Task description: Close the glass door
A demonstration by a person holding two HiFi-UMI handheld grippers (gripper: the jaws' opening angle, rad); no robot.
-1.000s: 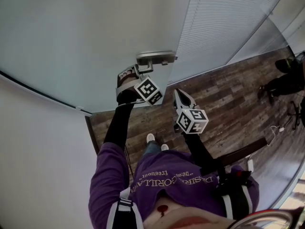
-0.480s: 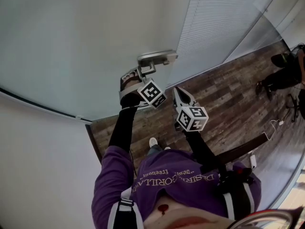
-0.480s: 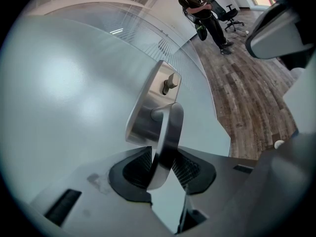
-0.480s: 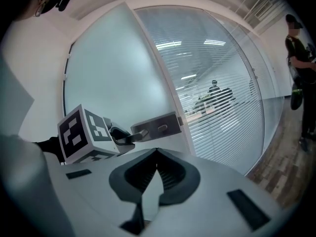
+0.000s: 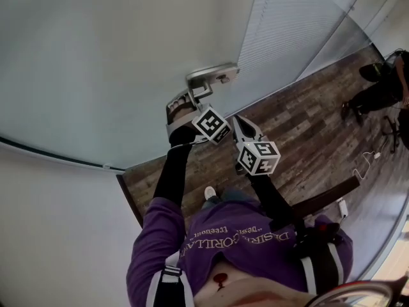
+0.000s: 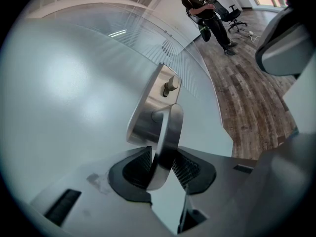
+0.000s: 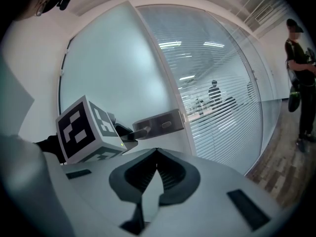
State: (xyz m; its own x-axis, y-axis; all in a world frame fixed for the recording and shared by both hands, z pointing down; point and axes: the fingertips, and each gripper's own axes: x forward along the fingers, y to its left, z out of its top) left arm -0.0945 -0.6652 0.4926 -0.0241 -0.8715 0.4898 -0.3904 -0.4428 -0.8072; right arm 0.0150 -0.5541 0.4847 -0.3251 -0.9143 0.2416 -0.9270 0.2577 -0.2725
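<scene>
Shifted rightward, left claw [image 6: 163,168] clamps door handle [image 6: 168,127]; right claw [image 7: 157,154] seemingly closed.

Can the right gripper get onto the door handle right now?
Probably not: the left gripper is clamped on the door handle, and its marker cube stands in front of the shut right gripper.
</scene>
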